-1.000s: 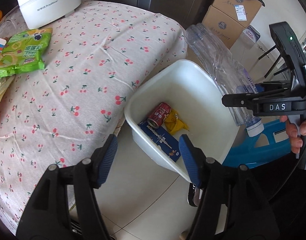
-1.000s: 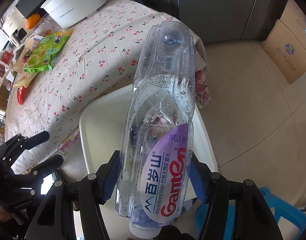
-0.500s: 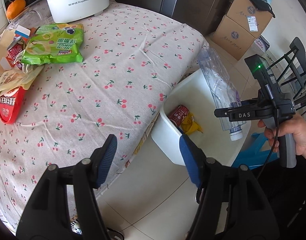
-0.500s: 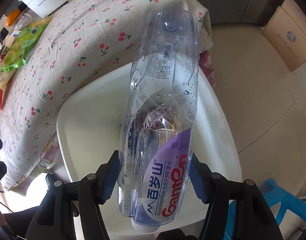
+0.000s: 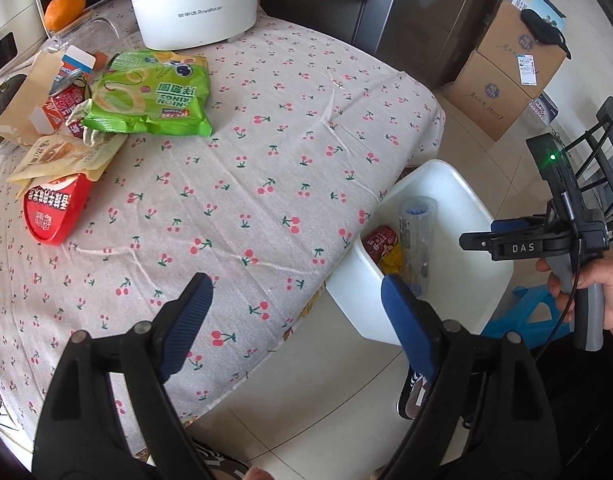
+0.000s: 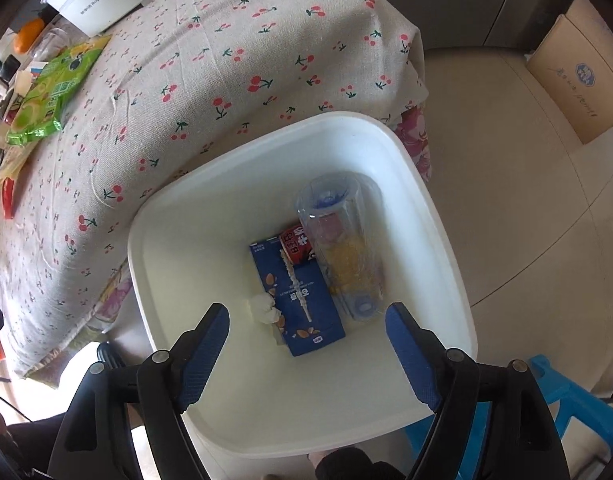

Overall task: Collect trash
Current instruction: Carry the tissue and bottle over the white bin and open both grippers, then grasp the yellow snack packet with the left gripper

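The right gripper point(image 6: 306, 334) hangs over the white bin point(image 6: 446, 248), jaws apart and holding nothing. The clear bottle point(image 6: 342, 240) lies in the bin on a red can point(image 6: 294, 246) and yellow wrapper, beside a blue carton point(image 6: 302, 304). The left gripper point(image 5: 294, 316) hovers above the table point(image 5: 266, 140) edge, jaws apart, empty. A green bag point(image 5: 150, 96) and other wrappers lie on the table's far side.

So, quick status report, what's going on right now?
Both grippers open: left, right above bin. Bottle lies in bin. Nothing in the way.
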Action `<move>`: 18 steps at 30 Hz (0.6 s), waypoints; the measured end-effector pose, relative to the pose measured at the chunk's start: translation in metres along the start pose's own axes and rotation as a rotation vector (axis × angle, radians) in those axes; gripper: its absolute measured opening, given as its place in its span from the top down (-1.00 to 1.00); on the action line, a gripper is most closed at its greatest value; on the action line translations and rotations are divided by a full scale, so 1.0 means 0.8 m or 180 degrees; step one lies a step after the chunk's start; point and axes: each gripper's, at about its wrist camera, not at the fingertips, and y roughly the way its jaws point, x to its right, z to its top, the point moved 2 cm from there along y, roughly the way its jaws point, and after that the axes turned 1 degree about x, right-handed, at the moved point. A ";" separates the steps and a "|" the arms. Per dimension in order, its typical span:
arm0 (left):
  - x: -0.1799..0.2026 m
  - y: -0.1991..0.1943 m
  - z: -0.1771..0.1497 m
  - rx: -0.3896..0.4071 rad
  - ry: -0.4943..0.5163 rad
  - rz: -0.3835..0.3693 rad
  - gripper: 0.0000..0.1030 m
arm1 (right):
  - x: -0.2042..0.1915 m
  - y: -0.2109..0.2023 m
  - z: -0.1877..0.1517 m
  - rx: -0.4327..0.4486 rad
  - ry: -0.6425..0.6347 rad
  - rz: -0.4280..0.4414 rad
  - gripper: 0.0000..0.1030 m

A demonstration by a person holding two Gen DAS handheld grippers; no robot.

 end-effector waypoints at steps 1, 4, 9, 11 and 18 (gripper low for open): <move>-0.005 -0.003 0.001 0.0018 -0.0035 0.0010 -0.69 | -0.001 -0.006 0.001 0.0039 -0.0004 0.0003 -0.60; -0.023 -0.014 0.007 0.0077 -0.0142 0.0054 -0.79 | -0.004 -0.026 0.005 0.0177 -0.0033 0.0000 -0.60; -0.063 -0.039 0.013 0.0208 -0.0267 0.0204 -0.92 | -0.016 -0.065 0.009 0.0428 -0.0164 0.0022 -0.61; -0.084 -0.046 0.014 0.0221 -0.0319 0.0321 -0.93 | -0.024 -0.075 0.016 0.0508 -0.0212 0.0036 -0.61; -0.169 -0.048 0.016 0.0056 -0.0533 0.0670 -0.94 | -0.062 -0.094 0.044 0.0694 -0.0318 0.0117 -0.62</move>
